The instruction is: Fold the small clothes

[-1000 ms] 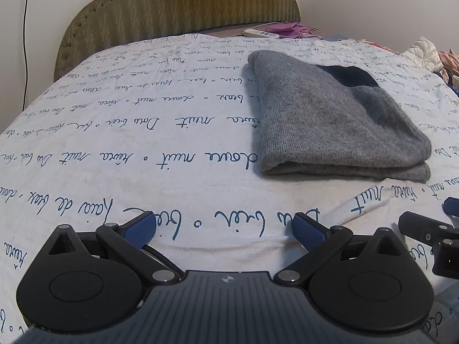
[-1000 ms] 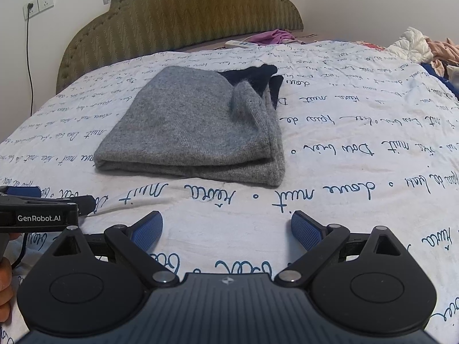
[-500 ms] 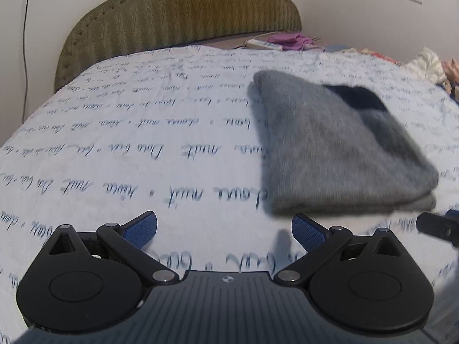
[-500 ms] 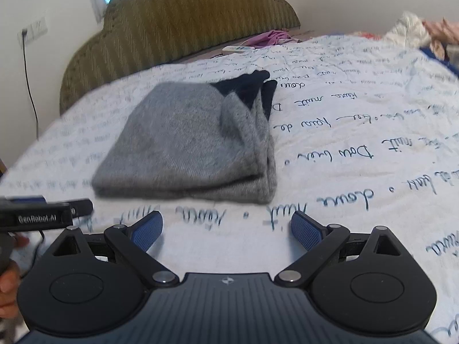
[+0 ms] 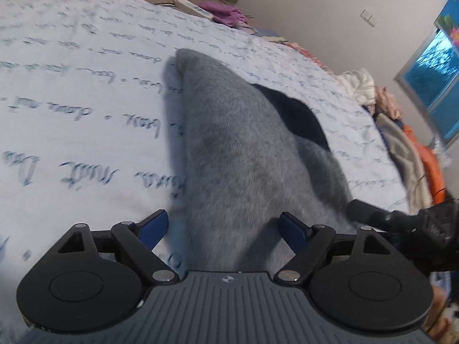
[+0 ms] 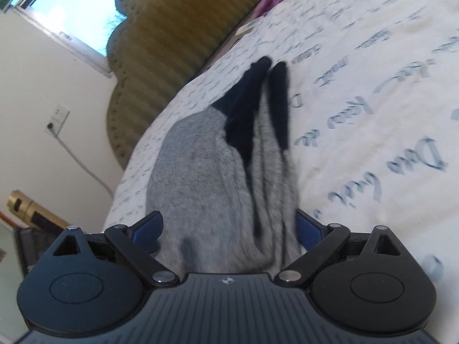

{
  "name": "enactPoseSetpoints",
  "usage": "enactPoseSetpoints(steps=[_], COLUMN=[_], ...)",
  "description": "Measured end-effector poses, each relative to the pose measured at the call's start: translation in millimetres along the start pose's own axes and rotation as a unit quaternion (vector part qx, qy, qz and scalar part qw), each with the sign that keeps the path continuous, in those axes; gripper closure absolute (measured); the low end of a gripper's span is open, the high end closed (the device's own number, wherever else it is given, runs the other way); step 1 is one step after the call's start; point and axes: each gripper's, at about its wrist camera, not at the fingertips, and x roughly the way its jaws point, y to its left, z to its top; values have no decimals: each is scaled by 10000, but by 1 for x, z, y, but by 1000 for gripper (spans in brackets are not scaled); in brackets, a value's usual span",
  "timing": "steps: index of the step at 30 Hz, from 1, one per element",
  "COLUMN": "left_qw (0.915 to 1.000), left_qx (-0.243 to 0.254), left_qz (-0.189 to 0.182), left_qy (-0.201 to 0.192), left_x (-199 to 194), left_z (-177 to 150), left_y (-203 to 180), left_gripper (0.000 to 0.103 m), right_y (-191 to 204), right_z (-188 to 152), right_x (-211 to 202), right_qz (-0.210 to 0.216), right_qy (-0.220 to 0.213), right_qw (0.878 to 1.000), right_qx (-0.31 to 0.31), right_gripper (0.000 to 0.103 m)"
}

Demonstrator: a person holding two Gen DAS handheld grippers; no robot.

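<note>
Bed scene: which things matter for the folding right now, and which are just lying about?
Job: grey sweater, left gripper, right gripper, both with open jaws around its near edge.
Lying about: purple cloth, remote, clothes pile.

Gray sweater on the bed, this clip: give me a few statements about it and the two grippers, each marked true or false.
1. The left gripper has its fingers spread, with the near edge of the gray sweater between them. True.
2. The right gripper is shut tight on bare bed sheet. False: its fingers are apart and the sweater's near edge lies between them.
3. The sweater has a dark navy section toward its far end. True.
4. The sweater hangs over the headboard. False: it lies on the white bed sheet printed with blue script.
5. A heap of clothes sits at the bed's right edge in the left wrist view. True.
</note>
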Motion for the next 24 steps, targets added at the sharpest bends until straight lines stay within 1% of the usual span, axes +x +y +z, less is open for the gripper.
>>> enactPoseSetpoints(steps=[1,3,4,5,6,7,8,10,13,15,18,20,21,22,24], left_qw=[9999,9990,9983,9980,9979,9978,9976,9981,9993,9991,9985,9984,9988,9991,9993], left_qx=[-48,-172,-254,-323,-336,-315,-309,-251,44,224,309,261,266,321,350], left_qz=[-120,-409,-511,-527,-538,-554,-577,-553,-344,-268,-290,-353,-298,-176,98], left_qy=[8,73,125,145,156,196,211,141,-106,-249,-360,-360,-289,-201,-56], left_x=[5,14,19,22,23,24,24,19,3,-13,-37,-46,-44,-40,-30], left_z=[5,12,15,15,16,15,14,11,6,1,-8,-15,-20,-24,-31], left_y=[3,8,10,12,14,16,18,19,5,-6,-12,-11,-12,-13,-14], left_gripper=[21,29,36,47,56,72,83,88,92,92,93,92,92,91,87], right_y=[0,1,1,0,-1,-2,-3,-6,-10,-10,-4,1,2,3,4], right_z=[4,12,16,18,21,21,20,18,15,16,14,11,9,7,3], right_x=[7,19,26,33,40,43,44,42,40,37,26,17,14,12,14], right_qz=[76,99,101,70,-11,-102,-104,-36,141,271,541,617,595,500,100], right_qy=[37,136,193,264,316,340,339,378,382,354,372,393,402,424,465], right_qw=[10000,9998,9997,9996,9994,9993,9994,9993,9987,9981,9968,9965,9967,9973,9986], right_qx=[-50,-129,-134,-117,-103,-87,-65,34,300,423,456,401,371,329,220], right_gripper=[9,21,36,56,66,76,79,86,88,88,88,88,88,86,81])
